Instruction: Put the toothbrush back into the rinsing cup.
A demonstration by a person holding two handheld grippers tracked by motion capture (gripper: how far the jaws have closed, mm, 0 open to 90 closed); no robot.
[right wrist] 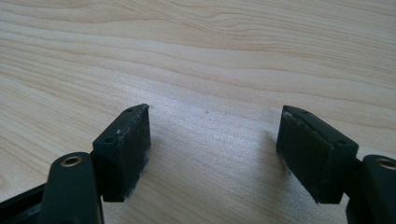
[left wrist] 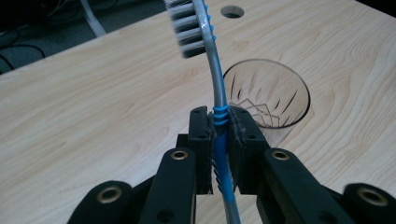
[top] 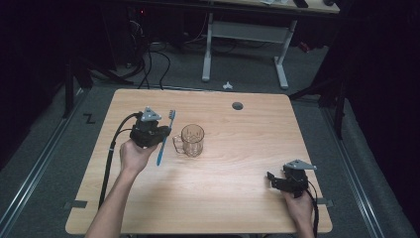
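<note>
A blue and grey toothbrush [left wrist: 215, 79] is clamped by its handle between the pads of my left gripper [left wrist: 219, 122], bristle head up and pointing away. From above, the toothbrush [top: 166, 136] slants beside my left gripper [top: 157, 133], just left of a clear cut-glass mug [top: 192, 140] that stands upright on the wooden table [top: 237, 163]. The mug [left wrist: 268, 95] is empty, close behind the jaws. My right gripper [top: 273, 179] rests low at the table's right front, and its jaws [right wrist: 215, 135] stand wide apart with bare wood between them.
A round cable hole [top: 237, 105] sits near the table's far edge. Beyond the table stand a white desk frame [top: 245, 39] and loose cables [top: 153, 59] on the grey floor. A small white object [top: 227, 86] lies on the floor behind the table.
</note>
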